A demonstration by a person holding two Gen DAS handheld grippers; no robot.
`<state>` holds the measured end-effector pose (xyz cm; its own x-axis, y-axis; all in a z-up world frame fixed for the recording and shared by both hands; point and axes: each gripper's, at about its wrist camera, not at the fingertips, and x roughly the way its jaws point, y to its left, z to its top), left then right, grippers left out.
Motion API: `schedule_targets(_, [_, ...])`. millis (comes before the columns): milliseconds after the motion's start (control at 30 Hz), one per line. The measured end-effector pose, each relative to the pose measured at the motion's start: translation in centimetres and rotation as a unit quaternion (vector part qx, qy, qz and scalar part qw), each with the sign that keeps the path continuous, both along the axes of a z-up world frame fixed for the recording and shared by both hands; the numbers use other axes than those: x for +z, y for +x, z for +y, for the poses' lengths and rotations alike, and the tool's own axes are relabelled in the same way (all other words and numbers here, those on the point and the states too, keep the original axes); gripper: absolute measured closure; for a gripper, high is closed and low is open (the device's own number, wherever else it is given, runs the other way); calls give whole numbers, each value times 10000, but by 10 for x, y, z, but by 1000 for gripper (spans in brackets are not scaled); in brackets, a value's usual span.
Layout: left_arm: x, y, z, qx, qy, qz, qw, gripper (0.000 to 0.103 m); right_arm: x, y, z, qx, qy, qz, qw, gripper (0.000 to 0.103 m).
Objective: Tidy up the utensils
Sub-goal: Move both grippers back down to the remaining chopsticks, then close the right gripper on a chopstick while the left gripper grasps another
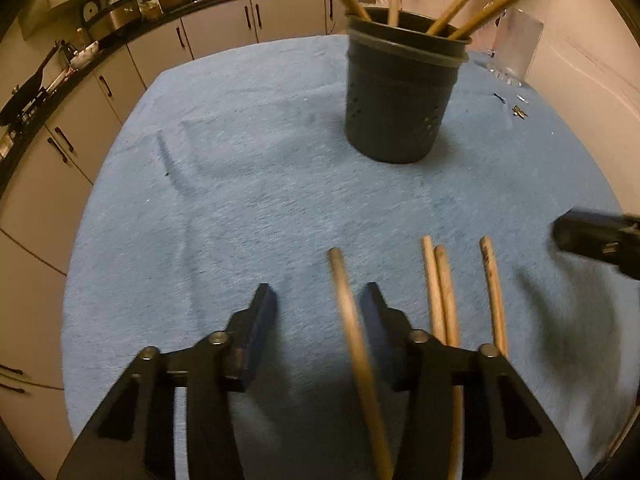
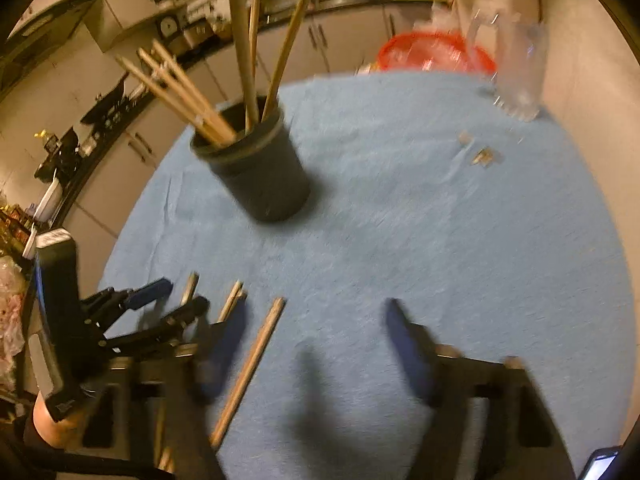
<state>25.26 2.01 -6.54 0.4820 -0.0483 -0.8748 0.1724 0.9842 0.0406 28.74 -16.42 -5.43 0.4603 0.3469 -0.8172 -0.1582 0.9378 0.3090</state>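
in the left wrist view your left gripper (image 1: 316, 300) stands wide apart with nothing clamped, low over the blue cloth (image 1: 240, 160) on the surface. one wooden stick (image 1: 352, 328) lies between its jaws, close against the right one; three more wooden sticks (image 1: 444, 292) lie just beside it to the right. the dark utensil holder (image 1: 400, 96) stands well ahead, upright, already holding several sticks. if you close now, the off-centre stick could roll or pivot out, or the cloth could bunch under the pads.

in the right wrist view your right gripper (image 2: 316, 340) is also spread wide and empty, blurred with motion. one stick (image 2: 256, 356) lies near its left jaw. the two grippers sit close together here, so they could collide. a clear glass jug (image 2: 520, 76) stands near the far edge, a knock risk on any wide swing.
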Motion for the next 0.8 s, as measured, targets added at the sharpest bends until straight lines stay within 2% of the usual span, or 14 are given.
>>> schedule_targets(100, [2,0,9,-42,29,61,10000,82,-20,12,11,85,256,587,9979,69])
schedule_targets(233, [4,1,17,-20,-56,135,9999,85,-39,22,26,97,381,966,9946,74])
schedule_targets(333, [3,2,13,64,31,128,9999,83,-37,27,36,89,106,822,9965,76])
schedule_targets(400, [1,4,11,143,41,133,9998,78,-35,28,45,165,-202,734,9970,85])
schedule_targets(433, [1,6,10,190,33,146,9997,77,-35,28,51,245,-488,654,9964,89])
schedule_targets(500, [2,8,10,202,13,178,9996,77,-34,28,56,359,-711,590,9951,93])
schedule_targets(567, [3,6,13,181,8,151,9997,92,-33,26,55,377,-891,512,9940,95])
schedule_targets(600, [3,6,16,187,-27,150,9997,95,-33,24,52,356,-930,466,9939,95])
schedule_targets(700, [4,9,21,269,-227,208,9992,96,-33,23,45,388,-894,475,9941,95])
schedule_targets(800, [4,13,21,317,-254,255,9989,96,-34,25,46,478,-993,497,9927,95])
